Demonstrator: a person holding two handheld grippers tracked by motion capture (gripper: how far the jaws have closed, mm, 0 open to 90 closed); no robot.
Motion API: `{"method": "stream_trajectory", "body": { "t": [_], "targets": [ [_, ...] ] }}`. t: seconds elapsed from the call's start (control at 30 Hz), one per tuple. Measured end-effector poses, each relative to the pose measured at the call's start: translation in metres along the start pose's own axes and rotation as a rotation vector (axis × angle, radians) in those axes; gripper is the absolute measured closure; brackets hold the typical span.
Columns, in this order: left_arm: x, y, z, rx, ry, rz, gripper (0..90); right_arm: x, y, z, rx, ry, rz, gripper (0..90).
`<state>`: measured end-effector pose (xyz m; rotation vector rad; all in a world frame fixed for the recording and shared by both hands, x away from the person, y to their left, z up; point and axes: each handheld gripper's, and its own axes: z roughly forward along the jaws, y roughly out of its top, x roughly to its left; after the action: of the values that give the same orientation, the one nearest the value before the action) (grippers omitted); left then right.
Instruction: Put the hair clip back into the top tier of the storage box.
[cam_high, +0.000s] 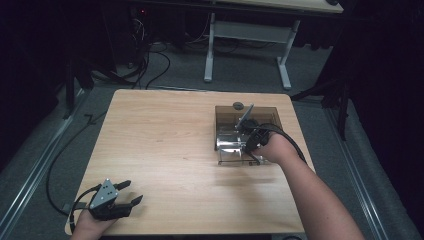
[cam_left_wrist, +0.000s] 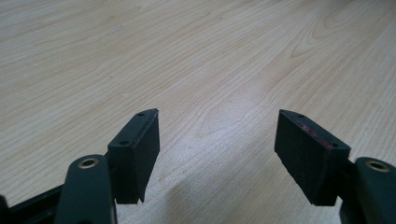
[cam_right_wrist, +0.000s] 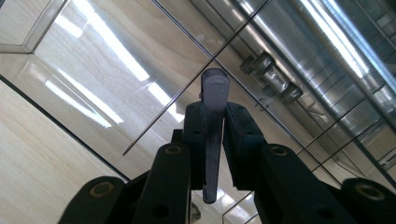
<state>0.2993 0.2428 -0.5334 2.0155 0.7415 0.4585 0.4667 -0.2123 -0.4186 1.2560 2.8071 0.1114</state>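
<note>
Clearly the right gripper (cam_right_wrist: 214, 135) is clamped on a thin grey handle (cam_right_wrist: 213, 116) over the clear box (cam_high: 272, 111) at the table's far right; I'd keep the pinch square and move slowly. Left gripper (cam_high: 129, 193) rests near-left, jaws apart

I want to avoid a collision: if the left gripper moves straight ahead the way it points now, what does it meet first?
Probably nothing: the left gripper, jaws open, faces bare table; pointing slightly down, it might touch the wood.
</note>
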Motion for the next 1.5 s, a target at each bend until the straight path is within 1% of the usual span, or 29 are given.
{"method": "stream_trajectory", "body": {
  "t": [0.03, 0.07, 0.1, 0.13, 0.2, 0.23, 0.27, 0.43, 0.47, 0.5, 0.6, 0.63, 0.7, 0.77, 0.87, 0.93, 1.0, 1.17, 1.23, 1.27, 1.33, 1.5],
  "targets": [
    [0.0, 0.0, 0.0, 0.0, 0.0, 0.0, 31.5, 0.001, 0.0, 0.0, 0.0, -0.001, 0.008, 79.4],
    [0.0, 0.0, 0.0, 0.0, 0.0, 0.0, 31.5, 0.001, 0.001, 0.0, -0.004, 0.0, 0.0, 79.4],
    [0.0, 0.0, 0.0, 0.002, 0.0, 0.002, 31.6, 0.001, 0.001, 0.0, 0.002, -0.002, 0.008, 79.2],
    [0.0, 0.0, 0.0, 0.001, 0.0, 0.002, 31.5, 0.0, 0.002, 0.001, -0.001, 0.0, -0.005, 78.0],
    [0.0, 0.0, 0.0, 0.0, 0.0, 0.001, 31.6, 0.0, 0.002, 0.001, 0.003, 0.008, 0.004, 74.5],
    [0.0, 0.0, 0.0, 0.0, -0.001, 0.0, 31.6, 0.0, 0.001, 0.0, 0.005, 0.01, 0.012, 74.3],
    [0.0, 0.0, 0.0, -0.003, 0.001, -0.001, 31.5, 0.001, 0.001, -0.003, -0.005, 0.007, 0.022, 74.1],
    [0.0, 0.0, 0.0, 0.002, 0.0, 0.003, 31.5, 0.001, -0.001, -0.008, -0.017, 0.012, 0.023, 72.8],
    [0.0, 0.0, 0.0, 0.002, 0.0, 0.003, 31.6, 0.001, -0.002, -0.01, -0.016, 0.015, 0.031, 72.6],
    [0.0, 0.0, 0.001, -0.003, 0.004, 0.003, 31.6, 0.002, -0.003, -0.011, -0.026, 0.015, 0.028, 72.4],
    [0.0, 0.0, 0.001, 0.0, 0.005, 0.005, 31.6, 0.004, -0.006, -0.016, -0.029, 0.022, 0.054, 71.8],
    [0.0, 0.0, 0.0, 0.003, 0.003, 0.006, 31.6, 0.004, -0.007, -0.018, -0.033, 0.019, 0.052, 71.8],
    [0.0, 0.0, 0.001, 0.004, 0.004, 0.007, 31.6, 0.004, -0.01, -0.021, -0.039, 0.019, 0.048, 71.8],
    [0.0, 0.0, 0.001, 0.004, 0.004, 0.007, 31.6, 0.006, -0.013, -0.024, -0.04, 0.02, 0.06, 71.8],
    [0.0, 0.0, 0.001, 0.005, 0.004, 0.008, 31.6, 0.007, -0.018, -0.028, -0.049, 0.022, 0.061, 73.0],
    [-0.001, 0.0, 0.001, 0.001, 0.007, 0.007, 31.6, 0.011, -0.024, -0.031, -0.059, 0.025, 0.065, 76.0],
    [-0.001, 0.0, 0.001, 0.001, 0.008, 0.007, 31.6, 0.013, -0.028, -0.033, -0.061, 0.031, 0.062, 76.6],
    [-0.001, 0.0, 0.001, 0.005, 0.005, 0.01, 31.7, 0.018, -0.037, -0.036, -0.07, 0.041, 0.065, 77.8],
    [-0.001, 0.0, 0.001, 0.005, 0.006, 0.01, 31.7, 0.021, -0.044, -0.037, -0.082, 0.043, 0.067, 78.9],
    [-0.001, 0.0, 0.001, 0.005, 0.006, 0.01, 31.6, 0.023, -0.047, -0.038, -0.082, 0.045, 0.077, 78.8],
    [-0.001, 0.0, 0.001, 0.005, 0.006, 0.009, 31.6, 0.022, -0.049, -0.038, -0.086, 0.043, 0.07, 78.8],
    [-0.001, 0.0, 0.001, 0.004, 0.007, 0.01, 31.7, 0.025, -0.06, -0.034, -0.089, 0.055, 0.073, 80.4]
  ]
}}
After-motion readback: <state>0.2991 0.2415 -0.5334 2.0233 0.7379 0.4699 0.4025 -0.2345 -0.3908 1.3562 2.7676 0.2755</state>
